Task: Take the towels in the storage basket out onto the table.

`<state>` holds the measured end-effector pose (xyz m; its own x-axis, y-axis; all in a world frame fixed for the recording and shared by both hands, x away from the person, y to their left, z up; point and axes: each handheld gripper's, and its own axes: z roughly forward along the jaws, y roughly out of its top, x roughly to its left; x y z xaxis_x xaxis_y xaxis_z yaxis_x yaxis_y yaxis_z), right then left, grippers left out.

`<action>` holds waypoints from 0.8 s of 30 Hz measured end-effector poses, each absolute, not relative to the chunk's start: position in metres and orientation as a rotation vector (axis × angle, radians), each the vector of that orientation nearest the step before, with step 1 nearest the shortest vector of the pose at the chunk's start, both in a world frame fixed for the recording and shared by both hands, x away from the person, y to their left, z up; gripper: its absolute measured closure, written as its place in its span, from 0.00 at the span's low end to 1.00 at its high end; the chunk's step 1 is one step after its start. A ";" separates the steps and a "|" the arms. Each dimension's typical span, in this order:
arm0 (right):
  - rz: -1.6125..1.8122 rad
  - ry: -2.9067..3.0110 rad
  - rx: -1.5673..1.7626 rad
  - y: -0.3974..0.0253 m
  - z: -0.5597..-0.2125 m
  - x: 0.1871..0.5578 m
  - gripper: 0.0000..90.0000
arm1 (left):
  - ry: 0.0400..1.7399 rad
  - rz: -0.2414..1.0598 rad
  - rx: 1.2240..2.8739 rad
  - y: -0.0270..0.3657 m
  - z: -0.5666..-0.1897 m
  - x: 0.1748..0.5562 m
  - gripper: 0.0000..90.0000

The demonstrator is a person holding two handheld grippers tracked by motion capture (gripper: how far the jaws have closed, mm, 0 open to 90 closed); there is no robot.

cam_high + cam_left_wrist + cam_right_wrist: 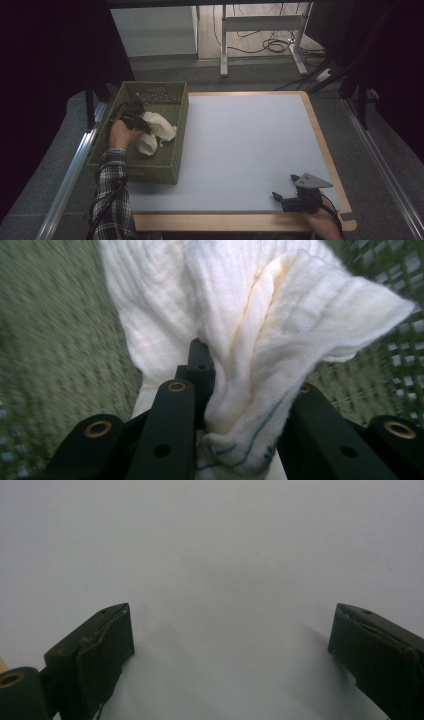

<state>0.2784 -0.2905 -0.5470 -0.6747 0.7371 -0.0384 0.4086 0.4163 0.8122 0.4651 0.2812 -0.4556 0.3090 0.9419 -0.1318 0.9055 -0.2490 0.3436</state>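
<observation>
Table [240, 150], pale grey top with wooden rim, dark floor and cables beyond; green basket [177, 145] at its left edge holding a white cloth [152, 132]; broad bare middle; right gripper [290, 192] near the front right corner. Left gripper [240, 405] clamped on bunched cloth [260, 340]; basket mesh [390, 270] close behind. Right gripper [230, 650] jaws wide apart, holding nothing, over plain tabletop [215, 545].

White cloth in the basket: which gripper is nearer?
Left. The left gripper has its jaws shut on the white cloth inside the green basket. The right gripper sits open over the table's near right corner, far from the cloth.
</observation>
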 end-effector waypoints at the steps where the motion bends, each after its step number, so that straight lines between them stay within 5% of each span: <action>1: 1.150 2.286 0.979 -0.290 -0.547 0.278 0.05 | 1.623 0.175 2.208 0.283 -0.446 0.460 0.84; 13: 1.149 2.286 0.979 -0.290 -0.547 0.278 0.05 | 1.457 0.386 2.059 0.291 -0.390 0.429 0.83; 24: 1.149 2.286 0.980 -0.290 -0.547 0.278 0.05 | 1.323 0.434 1.926 0.284 -0.356 0.410 0.83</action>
<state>0.2783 -0.2904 -0.5470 -0.6748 0.7370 -0.0384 0.4090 0.4167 0.8118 0.4098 0.2838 -0.3564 0.4093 0.9030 -0.1307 0.6502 -0.1882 0.7360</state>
